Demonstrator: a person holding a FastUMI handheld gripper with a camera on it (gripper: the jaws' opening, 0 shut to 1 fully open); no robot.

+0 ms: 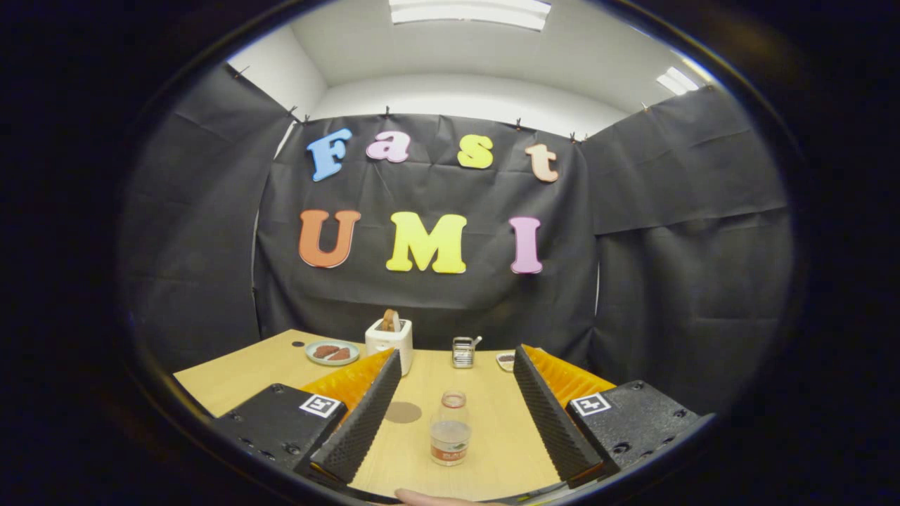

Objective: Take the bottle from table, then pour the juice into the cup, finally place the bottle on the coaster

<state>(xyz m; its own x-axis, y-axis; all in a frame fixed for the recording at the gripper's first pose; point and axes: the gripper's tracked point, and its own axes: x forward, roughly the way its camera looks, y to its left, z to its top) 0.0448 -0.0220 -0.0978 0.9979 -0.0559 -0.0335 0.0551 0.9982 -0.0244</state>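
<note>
A small clear bottle (450, 430) with a red-and-white label stands upright on the wooden table (485, 422), between my two fingers and untouched by either. My gripper (457, 362) is open wide, its fingers (365, 414) reaching past the bottle on both sides. A round brown coaster (402, 412) lies flat on the table just left of the bottle, close to the left finger. A small metal cup (463, 352) with a handle stands farther back, beyond the fingertips.
A white toaster (389, 339) with a slice of bread in it stands at the back left of the table. Left of it lies a plate (332, 352) with dark food. A small dish (505, 361) sits beside the right fingertip. A fingertip of a person's hand (429, 499) shows below the bottle.
</note>
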